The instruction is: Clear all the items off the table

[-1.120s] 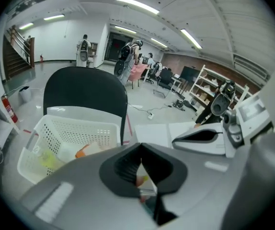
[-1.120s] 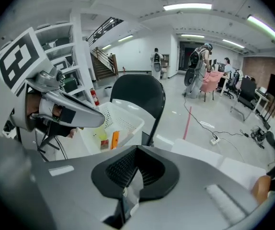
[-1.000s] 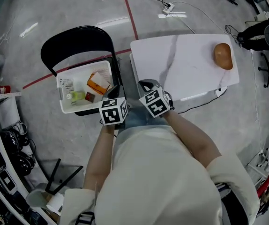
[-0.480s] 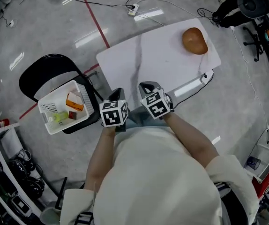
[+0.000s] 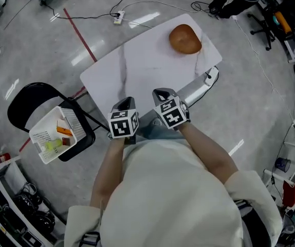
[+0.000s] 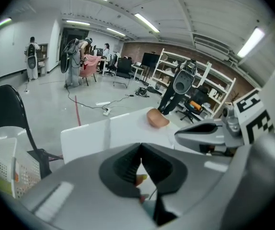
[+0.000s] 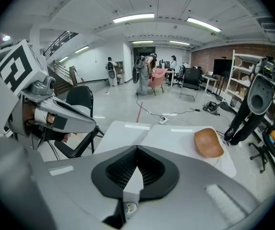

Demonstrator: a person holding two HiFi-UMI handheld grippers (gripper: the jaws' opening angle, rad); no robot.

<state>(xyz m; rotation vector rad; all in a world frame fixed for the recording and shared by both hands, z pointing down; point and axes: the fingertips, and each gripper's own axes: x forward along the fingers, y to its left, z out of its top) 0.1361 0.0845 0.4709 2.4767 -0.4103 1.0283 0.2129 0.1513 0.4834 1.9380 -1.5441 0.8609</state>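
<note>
While my left tool (image 5: 127,103) and right tool (image 5: 162,93) sit pressed together, empty, the brown lump (image 5: 185,39) lies at the desk's (image 5: 137,71) far corner. Looks light, rounded, perhaps soft; I'd pinch across its middle, gently.

One white table (image 5: 142,71) with a single brown rounded item (image 5: 185,39) on it. One black chair (image 5: 32,102), one power strip (image 5: 118,17), one red floor line (image 5: 80,37), one white basket (image 5: 38,136) — inside, at least two items, an orange one (image 5: 62,130) and a yellow-green one (image 5: 50,145). Two grippers — left gripper (image 5: 127,102) and right gripper (image 5: 161,93).
</note>
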